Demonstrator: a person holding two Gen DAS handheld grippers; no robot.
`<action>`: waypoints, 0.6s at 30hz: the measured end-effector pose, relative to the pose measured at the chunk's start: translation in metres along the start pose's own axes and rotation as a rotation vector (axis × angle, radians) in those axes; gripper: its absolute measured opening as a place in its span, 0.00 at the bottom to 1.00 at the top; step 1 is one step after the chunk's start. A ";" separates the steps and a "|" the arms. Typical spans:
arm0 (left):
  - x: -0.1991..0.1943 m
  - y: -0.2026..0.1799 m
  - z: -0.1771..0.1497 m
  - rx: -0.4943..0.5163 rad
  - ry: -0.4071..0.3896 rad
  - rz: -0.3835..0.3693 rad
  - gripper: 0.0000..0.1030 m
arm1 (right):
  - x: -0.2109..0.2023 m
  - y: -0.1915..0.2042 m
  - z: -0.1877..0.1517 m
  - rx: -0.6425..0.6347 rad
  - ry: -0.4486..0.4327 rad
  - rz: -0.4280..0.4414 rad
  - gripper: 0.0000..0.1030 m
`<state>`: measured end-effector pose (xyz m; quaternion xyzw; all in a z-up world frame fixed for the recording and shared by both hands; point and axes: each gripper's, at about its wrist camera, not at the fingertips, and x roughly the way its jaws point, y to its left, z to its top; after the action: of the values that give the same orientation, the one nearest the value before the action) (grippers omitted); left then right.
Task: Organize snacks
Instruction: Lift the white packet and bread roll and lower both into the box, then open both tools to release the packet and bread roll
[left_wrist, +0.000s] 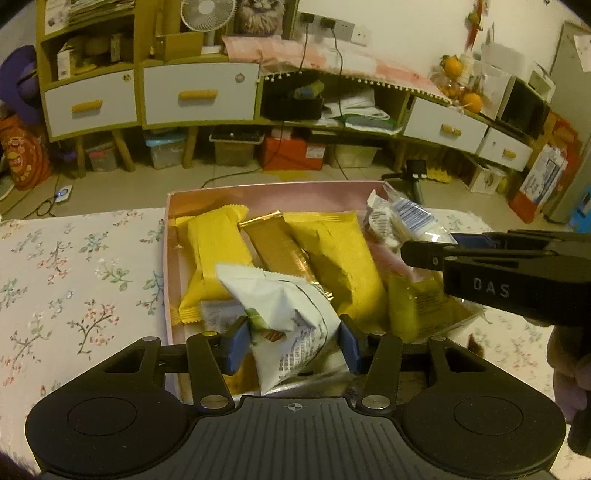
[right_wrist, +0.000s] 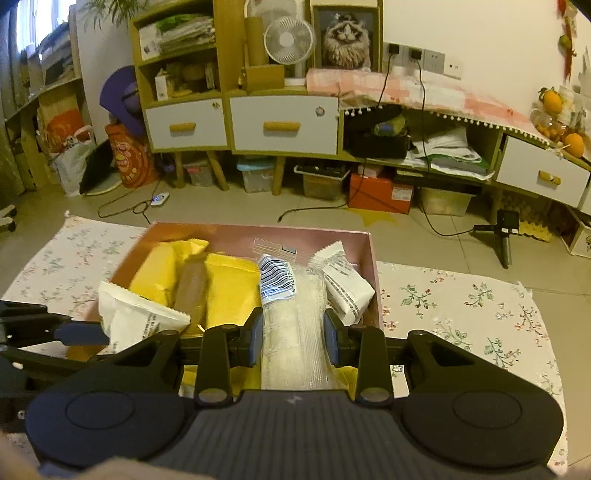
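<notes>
Right tool (left_wrist: 410, 254), marked "DAS", clamps a barcoded clear packet (right_wrist: 291, 317).

Near wall of the pink box (left_wrist: 173, 258) hidden behind the left gripper (left_wrist: 291, 341) body. White packet (left_wrist: 284, 306) lower end covered by the same body; its print too blurred to read. Clear wrapper (right_wrist: 291, 325) bottom hidden under the right gripper (right_wrist: 293, 338). Small yellow sachet (left_wrist: 424, 302) partly behind the right gripper's arm. Worktop (left_wrist: 74, 277) near edge cut off by the frame. Hand (left_wrist: 569, 369) cropped at right edge.
</notes>
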<state>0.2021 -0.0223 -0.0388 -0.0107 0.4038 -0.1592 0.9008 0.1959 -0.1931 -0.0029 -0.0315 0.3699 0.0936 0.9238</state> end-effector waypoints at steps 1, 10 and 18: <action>0.002 0.000 0.000 0.003 -0.001 0.002 0.47 | 0.003 0.000 -0.001 0.001 0.005 -0.007 0.29; 0.021 0.006 -0.003 -0.013 0.009 0.008 0.48 | 0.014 0.000 0.001 0.017 0.001 -0.027 0.30; 0.016 0.009 -0.003 -0.035 -0.001 -0.003 0.52 | 0.008 0.002 0.004 0.014 -0.001 -0.030 0.37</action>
<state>0.2124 -0.0184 -0.0539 -0.0271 0.4061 -0.1538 0.9004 0.2041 -0.1897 -0.0053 -0.0306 0.3695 0.0772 0.9255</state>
